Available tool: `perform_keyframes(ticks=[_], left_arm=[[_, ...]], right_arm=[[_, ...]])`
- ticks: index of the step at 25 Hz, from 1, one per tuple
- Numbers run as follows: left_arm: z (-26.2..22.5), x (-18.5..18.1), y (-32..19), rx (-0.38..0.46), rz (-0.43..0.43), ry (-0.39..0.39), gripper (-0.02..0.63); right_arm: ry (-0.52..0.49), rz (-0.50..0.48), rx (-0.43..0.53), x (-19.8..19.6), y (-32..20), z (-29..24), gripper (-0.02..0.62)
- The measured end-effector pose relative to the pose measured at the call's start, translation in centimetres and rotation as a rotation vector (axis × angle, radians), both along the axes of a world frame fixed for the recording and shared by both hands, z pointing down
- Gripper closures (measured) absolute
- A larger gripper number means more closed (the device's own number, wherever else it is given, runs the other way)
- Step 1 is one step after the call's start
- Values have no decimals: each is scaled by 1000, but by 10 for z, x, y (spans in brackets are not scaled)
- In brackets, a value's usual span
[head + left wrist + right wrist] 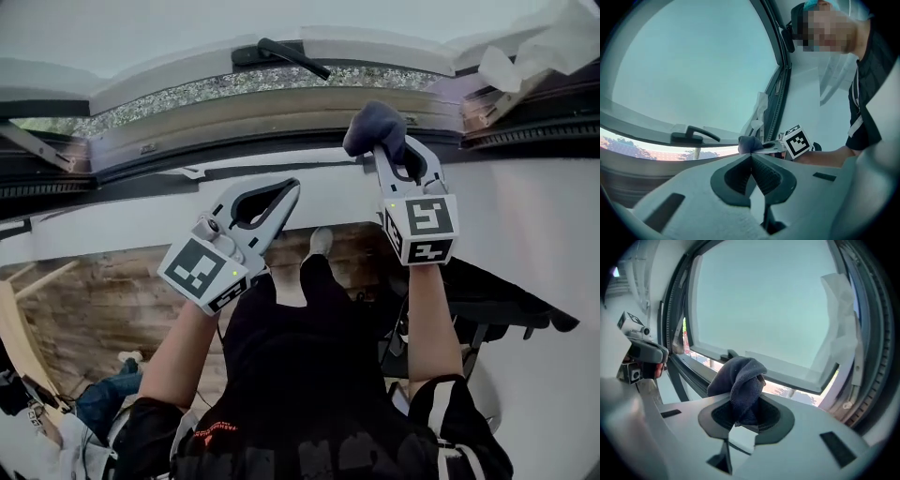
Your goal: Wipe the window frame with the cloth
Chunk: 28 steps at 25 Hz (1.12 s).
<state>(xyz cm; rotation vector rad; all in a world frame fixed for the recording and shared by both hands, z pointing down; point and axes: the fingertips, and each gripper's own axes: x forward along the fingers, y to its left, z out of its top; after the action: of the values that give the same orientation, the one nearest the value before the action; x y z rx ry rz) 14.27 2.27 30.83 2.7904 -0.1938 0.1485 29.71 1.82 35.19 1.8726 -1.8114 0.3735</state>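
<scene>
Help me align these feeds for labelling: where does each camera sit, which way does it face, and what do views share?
Head view: on the person's head, looking steeply down at the window frame; shows forearms, legs, left gripper, right gripper.
Left gripper view: on that gripper, facing the window handle past shut jaws; shows the right forearm.
Right gripper view: on that gripper, facing the glass past jaws shut on the cloth.
Shared: all three show the cloth and window handle.

Cloth: dark navy. Left gripper and right gripper: light grey, black ribbed pads, black-and-white square markers. Window frame: pale grey, black seals, black handle. Floor: brown wood planks.
</scene>
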Motion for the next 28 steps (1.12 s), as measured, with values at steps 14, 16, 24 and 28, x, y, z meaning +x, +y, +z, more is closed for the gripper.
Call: perform_keyframes(ticks=[14,16,24,28], left_arm=[[10,-194,-53,-21,-297,-18,586],[13,-219,-58,-25,-332,-22,586],[25,-296,-74,-48,-447,-31,586],[33,-332,-76,-64,-496,-37,586]], right_arm=[[-58,-393,-9,-250,-93,11,517],[-71,-432,-11,-282,-102,12,517],[-95,-566,-32,-379,-122,24,518],[-103,-628,-52,-424,-126,35,517]])
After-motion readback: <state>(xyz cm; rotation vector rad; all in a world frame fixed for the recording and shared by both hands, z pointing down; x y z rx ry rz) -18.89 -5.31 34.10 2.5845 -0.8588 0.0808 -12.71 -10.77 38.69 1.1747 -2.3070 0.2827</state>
